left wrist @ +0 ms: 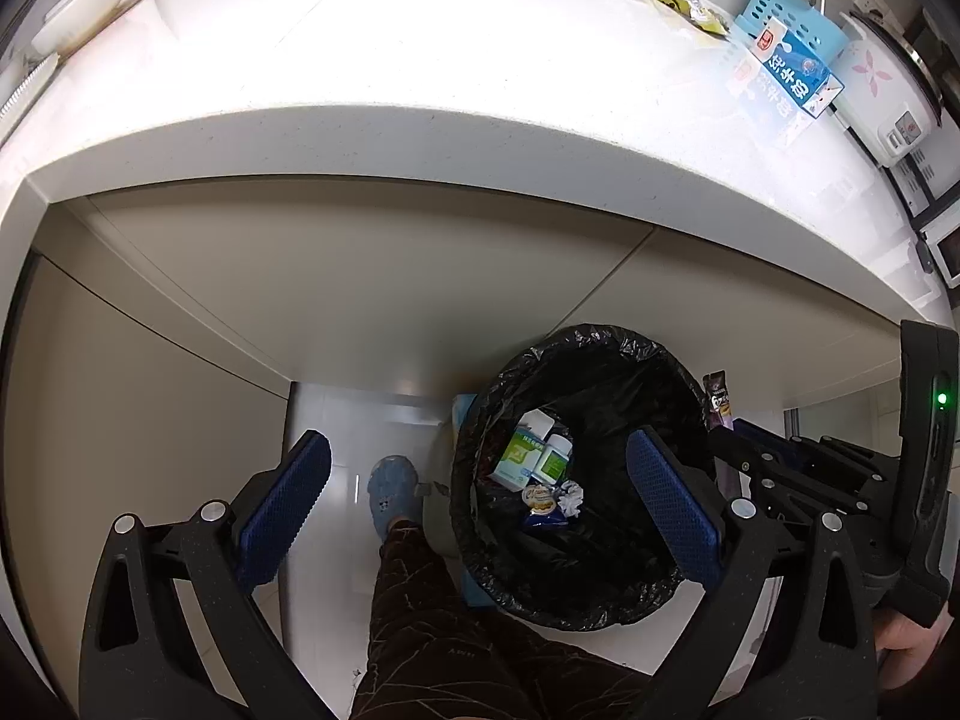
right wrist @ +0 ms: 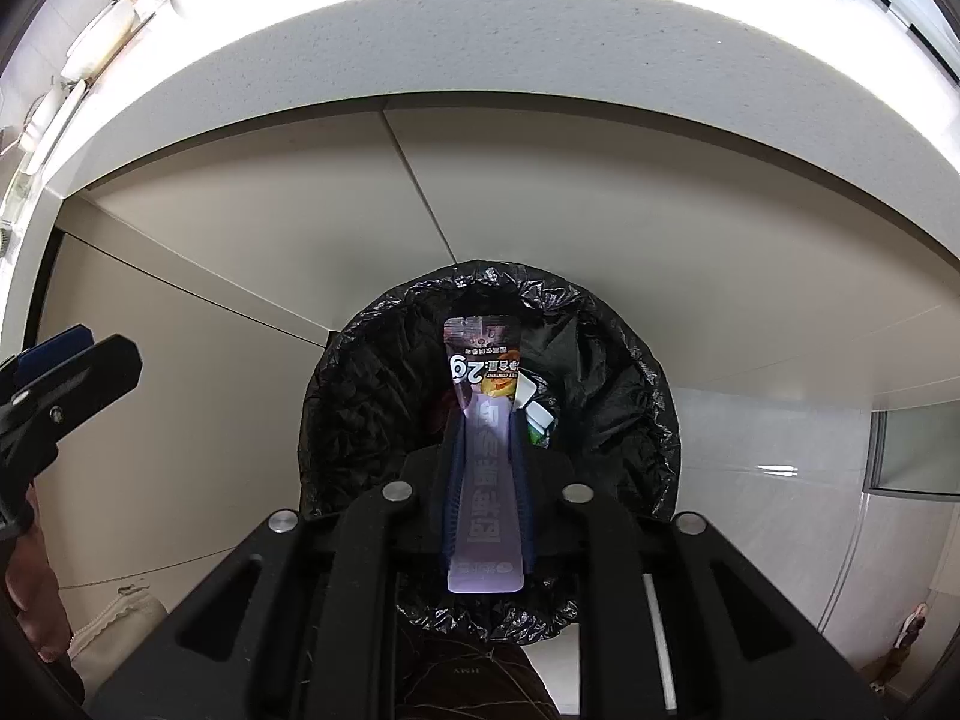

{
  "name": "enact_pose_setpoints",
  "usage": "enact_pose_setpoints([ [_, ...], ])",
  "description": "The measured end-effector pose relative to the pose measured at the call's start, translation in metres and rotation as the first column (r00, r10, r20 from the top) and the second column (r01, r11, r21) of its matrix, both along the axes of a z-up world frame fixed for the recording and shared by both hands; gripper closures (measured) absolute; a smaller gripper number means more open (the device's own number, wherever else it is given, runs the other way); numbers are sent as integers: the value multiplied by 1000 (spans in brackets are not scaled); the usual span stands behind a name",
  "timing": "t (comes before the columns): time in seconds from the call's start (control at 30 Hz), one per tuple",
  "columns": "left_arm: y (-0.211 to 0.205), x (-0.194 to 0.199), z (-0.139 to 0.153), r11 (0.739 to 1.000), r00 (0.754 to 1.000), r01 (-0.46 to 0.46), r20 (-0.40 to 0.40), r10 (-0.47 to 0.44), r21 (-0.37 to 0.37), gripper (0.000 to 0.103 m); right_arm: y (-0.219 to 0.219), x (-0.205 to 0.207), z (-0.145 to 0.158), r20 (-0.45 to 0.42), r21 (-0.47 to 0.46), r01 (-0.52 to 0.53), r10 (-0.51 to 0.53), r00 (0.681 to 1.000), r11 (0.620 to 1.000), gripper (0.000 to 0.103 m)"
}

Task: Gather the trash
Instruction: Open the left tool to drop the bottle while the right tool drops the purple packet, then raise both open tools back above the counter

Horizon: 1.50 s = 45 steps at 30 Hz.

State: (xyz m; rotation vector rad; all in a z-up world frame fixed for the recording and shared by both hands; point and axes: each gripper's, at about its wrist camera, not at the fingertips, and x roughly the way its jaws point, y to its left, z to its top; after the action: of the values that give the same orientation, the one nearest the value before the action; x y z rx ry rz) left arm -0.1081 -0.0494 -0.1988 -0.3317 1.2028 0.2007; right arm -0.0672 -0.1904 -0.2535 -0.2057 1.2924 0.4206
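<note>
My right claw (right wrist: pixel 486 420) is clamped on a purple sachet (right wrist: pixel 483 372), its two blue pads pressing the packet's long sides; the printed end sticks out past my fingertips. The sachet hangs directly over the mouth of the bin (right wrist: pixel 636 372), which is lined with a black bag and stands on the floor against the cabinet front.

My left claw (left wrist: pixel 480 480) is spread wide with nothing between its pads, one pad over the pale floor and the other over the bin's (left wrist: pixel 600 606) opening. Down inside the bin lie a green-and-white box (left wrist: pixel 519 456), a small white bottle (left wrist: pixel 555 456) and a crumpled wad of paper (left wrist: pixel 570 495).

Farther off, on the table (left wrist: pixel 420 90) above, a blue carton (left wrist: pixel 792 75) lies near the right end, with a yellow wrapper (left wrist: pixel 684 0) beyond it.
</note>
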Motion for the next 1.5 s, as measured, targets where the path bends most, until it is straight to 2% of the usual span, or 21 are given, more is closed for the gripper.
enact_pose_setpoints([
  [0.03, 0, 0, 0, 1000, 1000, 1, 0, -1, -1, 6, -1, 0, 1, -1, 0, 5, -5, 1000, 1000, 84],
  [0.1, 0, 0, 0, 1000, 1000, 5, 1, -5, -1, 6, -3, 1, 3, 0, 3, 15, -15, 1000, 1000, 72],
  [0.17, -1, 0, -1, 1000, 1000, 11, -4, -10, 5, 6, -5, 1, 6, 13, 0, 30, -30, 999, 1000, 45],
  [0.23, -4, 2, -1, 1000, 1000, 17, -9, -17, 8, 6, -9, 1, 10, 34, 10, 55, -55, 998, 998, 31],
  [0.37, -9, 4, 0, 1000, 999, 31, -12, -31, 5, 6, -16, 0, 23, 73, 13, 70, -71, 995, 997, 19],
  [0.57, -18, 8, 14, 999, 999, 51, -8, -51, -8, 6, -29, -3, 53, 141, -1, 73, -72, 987, 997, 11],
  [0.83, -30, 18, 54, 996, 994, 93, 50, -92, -14, 6, -45, -1, 106, 256, 27, 106, -109, 961, 994, 10],
  [1.1, -32, 43, 85, 994, 990, 107, 88, -106, -3, 6, -51, 20, 151, 297, 66, 142, -155, 942, 988, 10],
  [1.5, -7, 82, 124, 997, 989, 71, 126, -71, 2, 6, -49, 58, 193, 334, 99, 150, -175, 926, 984, 10],
])
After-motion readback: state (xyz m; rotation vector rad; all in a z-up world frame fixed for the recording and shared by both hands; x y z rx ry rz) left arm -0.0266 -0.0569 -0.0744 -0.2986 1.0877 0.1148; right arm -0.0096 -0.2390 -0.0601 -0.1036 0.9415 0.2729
